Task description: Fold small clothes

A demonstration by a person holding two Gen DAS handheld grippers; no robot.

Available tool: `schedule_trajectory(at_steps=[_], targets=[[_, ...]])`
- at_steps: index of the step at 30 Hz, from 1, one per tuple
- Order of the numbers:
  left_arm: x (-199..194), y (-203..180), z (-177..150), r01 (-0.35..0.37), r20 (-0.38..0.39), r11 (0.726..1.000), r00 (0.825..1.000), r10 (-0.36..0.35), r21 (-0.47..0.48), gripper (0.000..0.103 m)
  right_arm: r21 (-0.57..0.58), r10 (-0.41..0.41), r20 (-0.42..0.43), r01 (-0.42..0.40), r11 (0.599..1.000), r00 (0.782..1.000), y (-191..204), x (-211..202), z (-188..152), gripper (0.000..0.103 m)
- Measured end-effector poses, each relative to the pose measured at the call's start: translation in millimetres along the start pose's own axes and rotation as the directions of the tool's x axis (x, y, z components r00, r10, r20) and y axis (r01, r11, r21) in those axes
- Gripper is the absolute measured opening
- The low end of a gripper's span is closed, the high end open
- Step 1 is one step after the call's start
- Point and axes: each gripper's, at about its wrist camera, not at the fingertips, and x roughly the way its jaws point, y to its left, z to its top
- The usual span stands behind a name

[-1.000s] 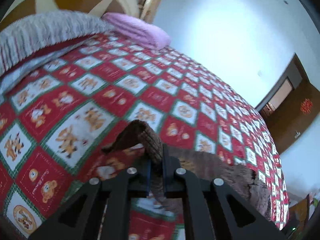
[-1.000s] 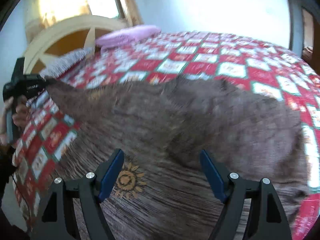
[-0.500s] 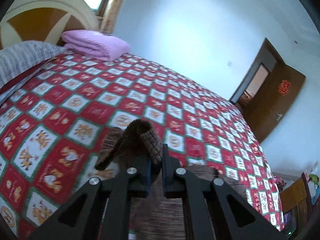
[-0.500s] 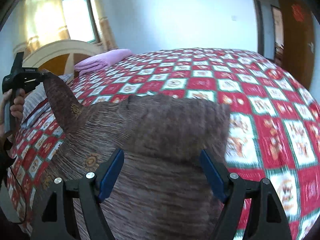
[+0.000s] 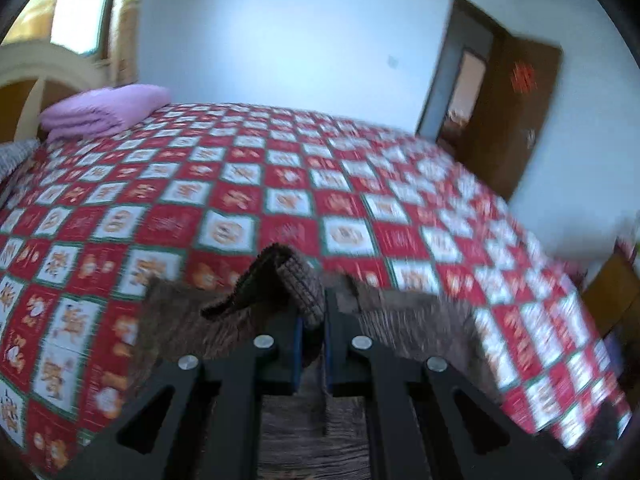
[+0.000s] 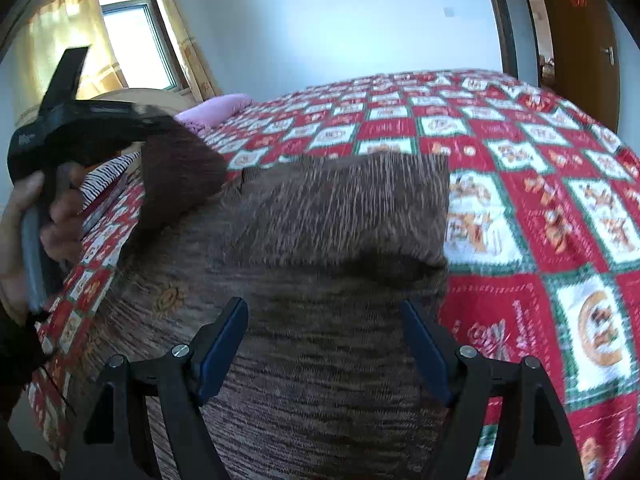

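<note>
Through the left wrist view, my left claw (image 5: 311,330) is clamped tight on a ribbed edge of the brown garment (image 5: 400,316), lifting it in a peak above the red patchwork bedspread (image 5: 280,176); a purple folded blanket (image 5: 104,114) sits far off by the headboard.

Through the right wrist view, my right claw (image 6: 326,344) hangs wide open over the garment (image 6: 320,248), gripping nothing, while the person's hand (image 6: 36,224) carries the other claw at left. I judge a fold-over is under way; next I should lay the lifted edge flat across the body.
</note>
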Motion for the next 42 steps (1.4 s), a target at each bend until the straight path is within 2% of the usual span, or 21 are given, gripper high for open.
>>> schedule_trajectory(at_steps=[2,5,6,8,11,12,14,16,18,19,23,26,28,30,32,35,38,41,42], targets=[[17.7,-27.2,-20.1,-0.036,-0.039,0.997,0.998,0.038,0.068,0.009,0.000,-0.001,-0.020,0.001,1.000,1.000,-0.6,5.4,-4.1,0.079],[42.7,-57.9,-51.6,-0.038,-0.149,0.983,0.987,0.065,0.178,0.029,0.015,0.013,-0.037,-0.012,1.000,0.999,-2.5,8.9,-6.8,0.079],[42.7,-62.6,-58.5,-0.030,-0.161,0.979,0.985,0.063,0.200,0.035,0.019,0.017,-0.036,-0.016,1.000,0.999,-3.4,8.7,-6.9,0.079],[34.6,-65.0,-65.6,-0.024,-0.146,0.973,0.987,0.059,0.228,0.040,0.031,0.025,-0.041,-0.024,0.999,0.999,-5.7,9.8,-7.5,0.079],[15.0,-50.7,-64.0,-0.033,-0.096,0.968,0.994,0.059,0.250,0.059,0.033,0.027,-0.042,-0.026,0.999,0.999,-5.6,10.0,-8.7,0.079],[7.4,-42.2,-62.1,-0.063,-0.061,0.964,0.995,0.081,0.257,0.068,0.031,0.026,-0.043,-0.024,0.999,0.999,-5.2,10.5,-8.8,0.079],[-2.6,-20.0,-57.4,-0.139,-0.001,0.954,0.989,0.145,0.265,0.075,0.026,0.022,-0.043,-0.021,0.999,0.999,-4.1,11.0,-9.4,0.079],[-2.3,10.7,-51.0,-0.249,0.031,0.929,0.968,0.250,0.275,0.076,0.025,0.018,-0.044,-0.017,1.000,0.999,-3.6,11.6,-9.9,0.079],[7.8,41.4,-46.0,-0.336,0.025,0.901,0.939,0.343,0.274,0.076,0.026,0.013,-0.044,-0.011,1.000,0.999,-3.5,12.4,-10.1,0.079],[16.8,62.8,-43.1,-0.388,0.006,0.882,0.916,0.401,0.267,0.076,0.025,0.009,-0.044,-0.008,1.000,0.999,-3.1,12.6,-10.3,0.079],[45.1,101.4,-48.2,-0.429,-0.096,0.858,0.877,0.470,0.282,0.077,0.023,0.003,-0.038,-0.002,1.000,0.999,-2.2,11.8,-10.7,0.079],[50.9,104.8,-56.3,-0.455,-0.077,0.836,0.863,0.498,0.308,0.087,0.039,-0.006,-0.019,0.006,0.999,1.000,-3.4,5.9,-8.4,0.079],[47.7,104.6,-58.3,-0.483,-0.075,0.814,0.844,0.531,0.323,0.096,0.030,-0.008,-0.011,0.008,1.000,1.000,3.6,0.1,-0.9,0.079],[45.3,106.5,-62.3,-0.486,-0.067,0.812,0.844,0.532,0.323,0.098,-0.007,-0.005,-0.010,0.005,1.000,1.000,18.6,-3.0,12.1,0.079],[45.4,111.6,-66.0,-0.497,-0.059,0.801,0.837,0.544,0.333,0.103,-0.047,-0.006,-0.051,0.004,0.999,0.999,40.0,4.3,30.0,0.079],[43.0,122.0,-64.8,-0.472,-0.083,0.834,0.855,0.512,0.285,0.103,-0.112,0.006,-0.115,-0.019,0.994,0.993,76.8,33.1,55.8,0.079],[41.8,127.2,-65.7,-0.464,-0.086,0.850,0.864,0.497,0.250,0.103,-0.235,-0.088,-0.123,0.058,0.970,0.988,116.2,79.7,73.8,0.079],[41.0,132.5,-65.6,-0.449,-0.094,0.867,0.874,0.476,0.216,0.103,-0.295,-0.122,-0.177,0.066,0.953,0.977,138.6,125.6,76.3,0.079],[40.7,135.0,-66.0,-0.441,-0.099,0.875,0.880,0.465,0.198,0.103,-0.312,-0.155,-0.184,0.092,0.946,0.971,142.8,140.2,75.9,0.079]])
